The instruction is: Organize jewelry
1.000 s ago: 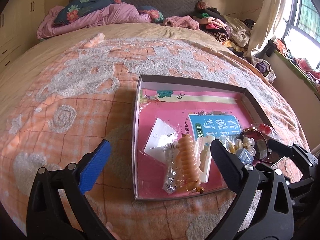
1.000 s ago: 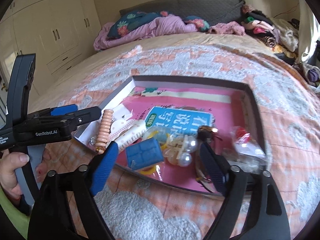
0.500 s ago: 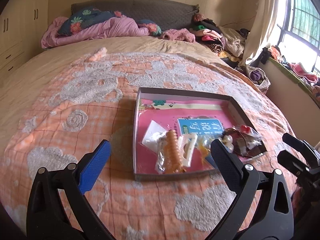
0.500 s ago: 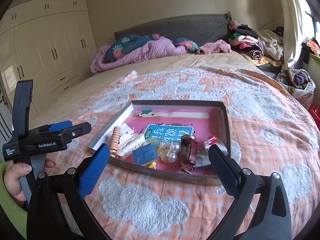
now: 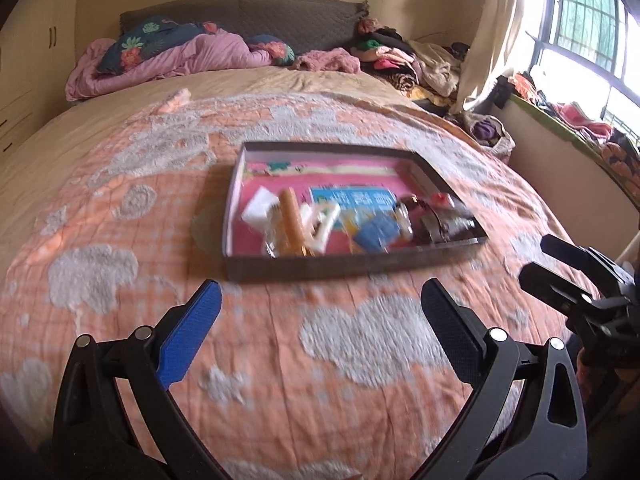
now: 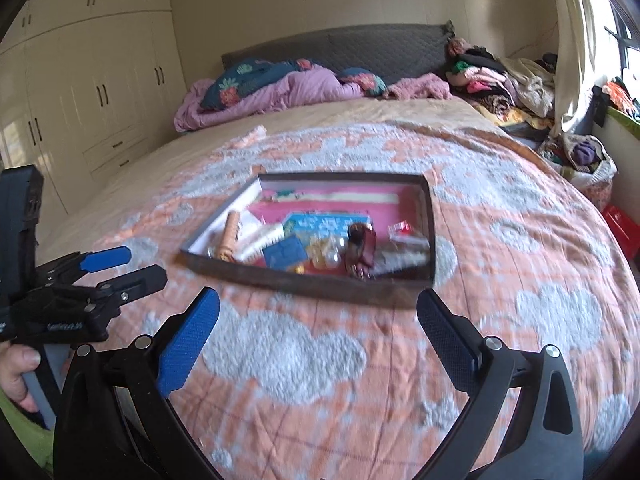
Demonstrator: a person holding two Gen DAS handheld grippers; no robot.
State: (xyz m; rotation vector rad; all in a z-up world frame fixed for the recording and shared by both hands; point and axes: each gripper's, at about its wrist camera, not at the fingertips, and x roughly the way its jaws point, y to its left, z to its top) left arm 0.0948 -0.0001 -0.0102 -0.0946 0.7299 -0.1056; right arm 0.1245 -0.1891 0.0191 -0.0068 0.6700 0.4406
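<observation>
Left wrist view: left gripper (image 5: 320, 308) spread wide, empty, over bedspread (image 5: 120, 208); jewelry tray (image 5: 352, 268) just ahead, right gripper (image 5: 560, 268) off to its right. Right wrist view alone shows hand (image 6: 18, 376) on left gripper's handle, wardrobe (image 6: 80, 100); right gripper (image 6: 318, 312) jaws just opened wide, nothing between, tray ahead.

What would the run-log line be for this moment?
left gripper: open, empty | right gripper: open, empty, jaws just opened | tray: on bedspread, holds jewelry, hair clips | both grippers short of tray
</observation>
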